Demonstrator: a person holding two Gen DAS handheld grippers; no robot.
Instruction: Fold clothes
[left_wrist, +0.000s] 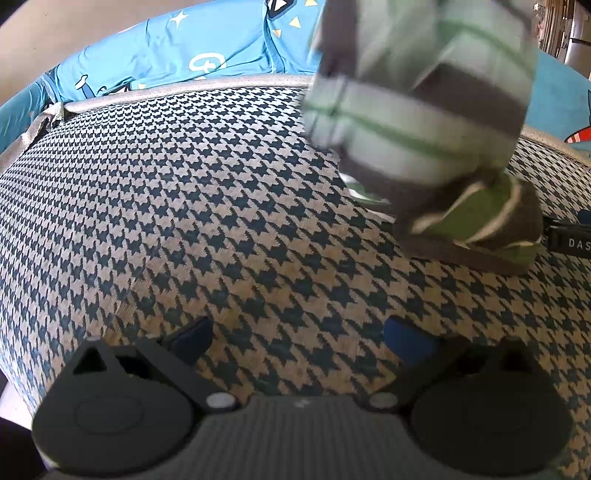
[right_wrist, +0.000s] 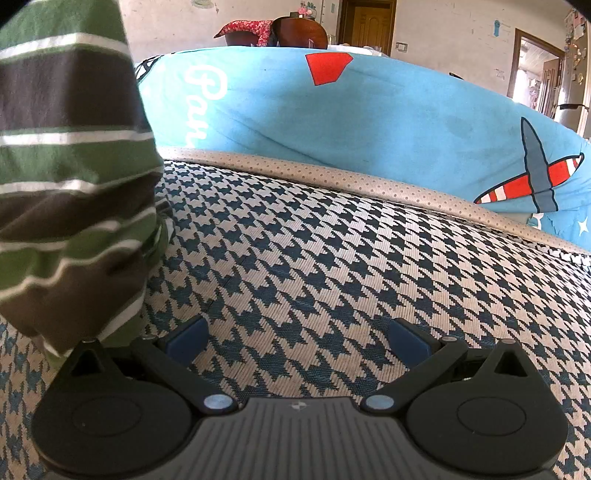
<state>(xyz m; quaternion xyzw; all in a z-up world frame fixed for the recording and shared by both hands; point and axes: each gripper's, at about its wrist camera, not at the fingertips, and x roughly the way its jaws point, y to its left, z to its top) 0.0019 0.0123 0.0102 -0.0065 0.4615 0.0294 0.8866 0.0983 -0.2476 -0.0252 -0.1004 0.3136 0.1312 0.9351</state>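
- My left claw (left_wrist: 297, 341) is released: its two blue pads stand wide apart with nothing between them, low over the houndstooth mat (left_wrist: 184, 221).
- My right claw (right_wrist: 297, 338) is released as well, blue pads spread, only the mat's (right_wrist: 332, 258) blue-and-cream weave showing in the gap.
- The striped garment (left_wrist: 424, 110) is the task's piece. From the left wrist camera it sits up and to the right of the claw, well apart from the pads, hanging in a bunched column with its lower end crumpled on the mat. Its upper part is blurred and washed out by light; the lower folds show green, brown and thin white stripes.
- From the right wrist camera the same garment (right_wrist: 70, 166) fills the left edge, reaching down to just beside the claw's left linkage. I cannot tell whether it touches the claw there.
- A black strap end with white letters (left_wrist: 570, 242) pokes in at the right edge of the left view, next to the garment's lower folds.
- Beyond the mat's dotted beige border (right_wrist: 332, 177) lies a blue printed quilt (right_wrist: 351, 110) with a red shape, white script and a striped aeroplane.
- Further back, in the right view, there is a wall with a wooden door (right_wrist: 369, 26).
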